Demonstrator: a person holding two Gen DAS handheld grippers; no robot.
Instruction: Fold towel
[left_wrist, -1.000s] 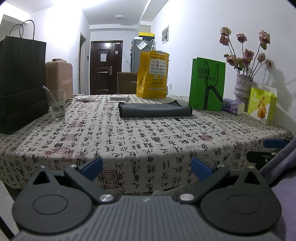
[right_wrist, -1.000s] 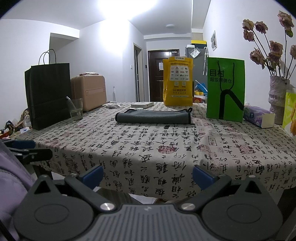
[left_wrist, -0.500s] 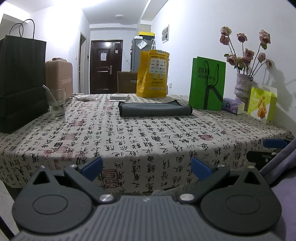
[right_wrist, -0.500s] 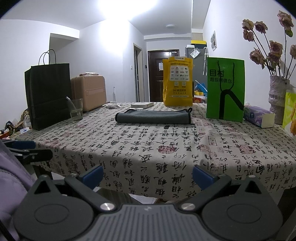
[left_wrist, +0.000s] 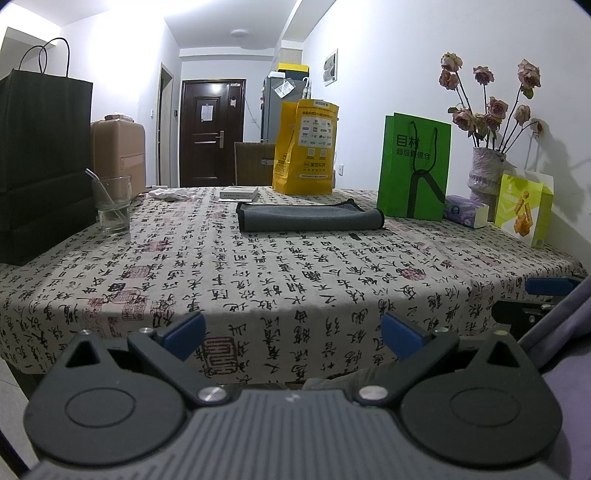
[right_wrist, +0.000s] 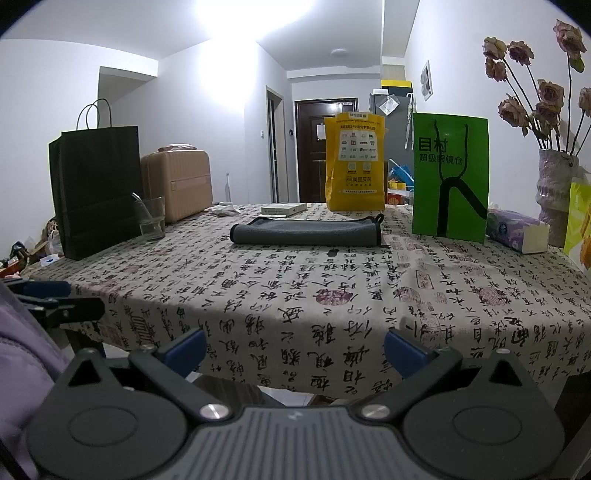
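Observation:
A grey towel (left_wrist: 308, 219) lies folded flat in the far middle of the table, on a cloth printed with black characters (left_wrist: 258, 273). It also shows in the right wrist view (right_wrist: 306, 232). My left gripper (left_wrist: 293, 332) is open and empty, held low in front of the table's near edge, far from the towel. My right gripper (right_wrist: 293, 349) is open and empty too, also below the near edge. Each gripper's blue-tipped fingers show at the side of the other's view.
A black paper bag (left_wrist: 40, 162) and a glass (left_wrist: 112, 203) stand at the left. A yellow bag (left_wrist: 304, 147), green bag (left_wrist: 415, 170), tissue pack (left_wrist: 465, 214), vase of dried roses (left_wrist: 487, 177) and snack box (left_wrist: 524, 210) line the back and right.

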